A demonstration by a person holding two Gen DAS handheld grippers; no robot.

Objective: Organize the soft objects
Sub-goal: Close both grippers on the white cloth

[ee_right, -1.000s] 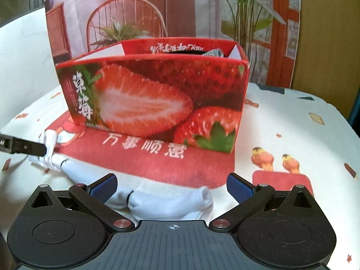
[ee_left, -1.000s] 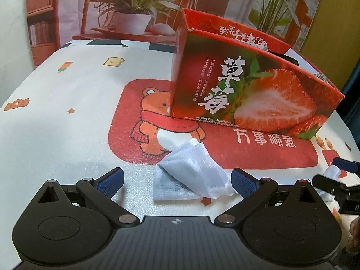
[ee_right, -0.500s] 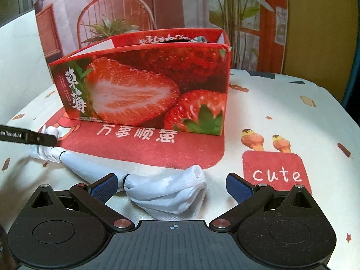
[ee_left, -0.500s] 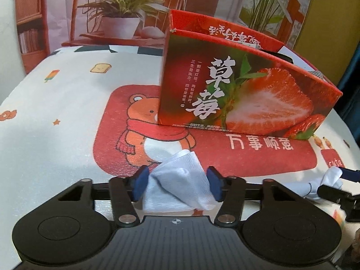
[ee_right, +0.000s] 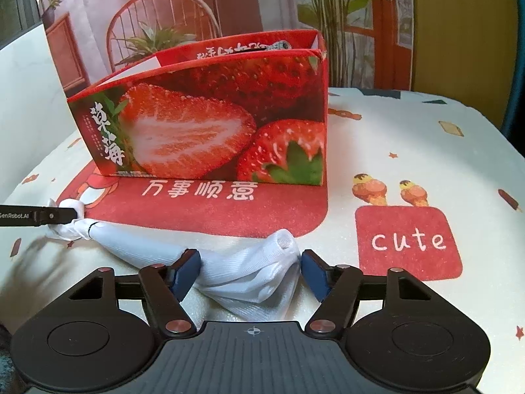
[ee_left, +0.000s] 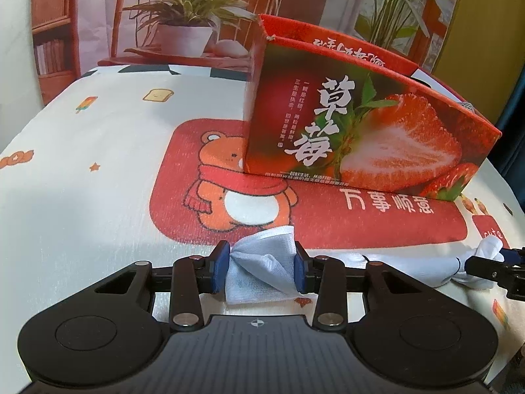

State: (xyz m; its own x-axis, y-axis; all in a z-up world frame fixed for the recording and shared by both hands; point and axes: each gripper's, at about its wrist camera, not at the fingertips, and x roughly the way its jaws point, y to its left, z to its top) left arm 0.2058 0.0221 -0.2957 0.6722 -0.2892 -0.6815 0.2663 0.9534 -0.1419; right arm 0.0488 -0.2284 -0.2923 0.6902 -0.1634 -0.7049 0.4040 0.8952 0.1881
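Observation:
A long white sock (ee_right: 137, 246) lies on the tablecloth in front of the strawberry box (ee_right: 210, 124). My left gripper (ee_left: 261, 267) is shut on one end of the white sock (ee_left: 262, 269), bunching it. My right gripper (ee_right: 251, 271) has its pads closing around the other end (ee_right: 262, 269), still slightly apart from the cloth on the right side. The left gripper's finger (ee_right: 49, 215) shows pinching the far sock end in the right wrist view. The right gripper's finger (ee_left: 489, 267) shows by the sock end in the left wrist view.
The open red strawberry box (ee_left: 361, 124) stands on the red bear mat (ee_left: 229, 197), with something grey inside (ee_right: 279, 45). A "cute" patch (ee_right: 408, 241) lies to the right. A backdrop with plants stands behind the table.
The left gripper closed onto the sock end. The right gripper's jaws narrowed around the other end, and the sock stretched out between them.

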